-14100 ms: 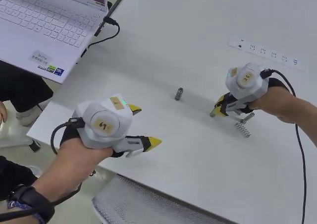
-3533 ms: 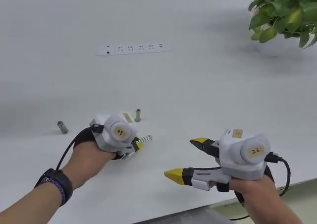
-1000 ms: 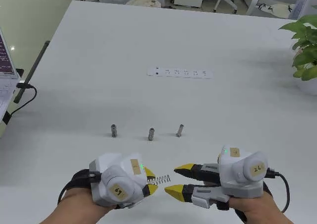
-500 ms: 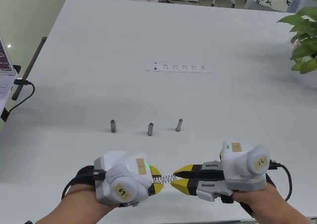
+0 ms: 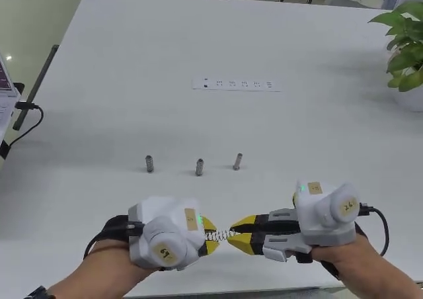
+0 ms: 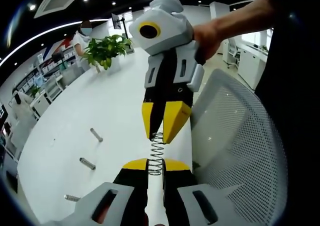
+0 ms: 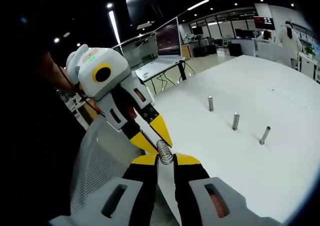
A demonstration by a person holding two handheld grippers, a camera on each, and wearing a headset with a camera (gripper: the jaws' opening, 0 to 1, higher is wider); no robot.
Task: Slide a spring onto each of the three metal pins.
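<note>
Count: three pins (image 5: 199,168), one loose spring (image 5: 220,233), two grippers. The pins stand upright in one row on my side of the power strip (image 5: 236,85), well apart from it. The two on the left look ribbed and the right one smooth, but they're too small to be sure.

The spring is further from the power strip than the pins. It's held level above the table (image 5: 277,34), near the front edge. My left gripper (image 5: 209,233) has its jaws narrow, clamped on one end. My right gripper (image 5: 238,237) has its jaws narrow, pinching the other end, tips facing the left's. Bare table between spring and pins.

One plant (image 5: 404,34) sits right of the power strip. One black cable (image 5: 25,106) lies left of it at the table edge. One mesh chair (image 6: 240,136) is below the grippers in the left gripper view.
</note>
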